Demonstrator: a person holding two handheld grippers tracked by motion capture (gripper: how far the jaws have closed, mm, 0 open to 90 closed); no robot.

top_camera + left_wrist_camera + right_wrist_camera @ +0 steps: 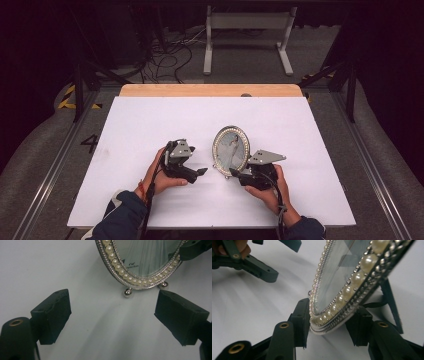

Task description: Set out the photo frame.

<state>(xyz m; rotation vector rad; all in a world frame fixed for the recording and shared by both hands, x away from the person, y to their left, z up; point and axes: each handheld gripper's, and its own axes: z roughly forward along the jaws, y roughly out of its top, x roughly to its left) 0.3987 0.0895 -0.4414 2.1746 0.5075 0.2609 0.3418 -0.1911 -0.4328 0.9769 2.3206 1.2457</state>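
Near the middle of the white table (150,120), an oval picture frame (231,150) with a pearl-beaded rim stood upright on two small ball feet (128,292), tilted back on a dark prop leg (392,305) behind it. That lean is what kept it standing, so the frame seemed to need little help from either hand.

The right claw (235,173) sat at the frame's lower right edge, one jaw in front of the beaded rim and one behind. The front pad (302,316) lay right against the rim, while the rear one looked a touch clear, so the jaws bracketed the edge rather than pinched it: a loosened hold, probably meant to steady the frame or let it settle on its own feet and leg.

The left claw (201,171) hovered just left of the frame, near it but apart, its jaws spread wide with nothing between them. From its own camera the frame's bottom edge lined up between the two pads (53,315), which suggests it was placed there ready to catch or take the frame from the other side.
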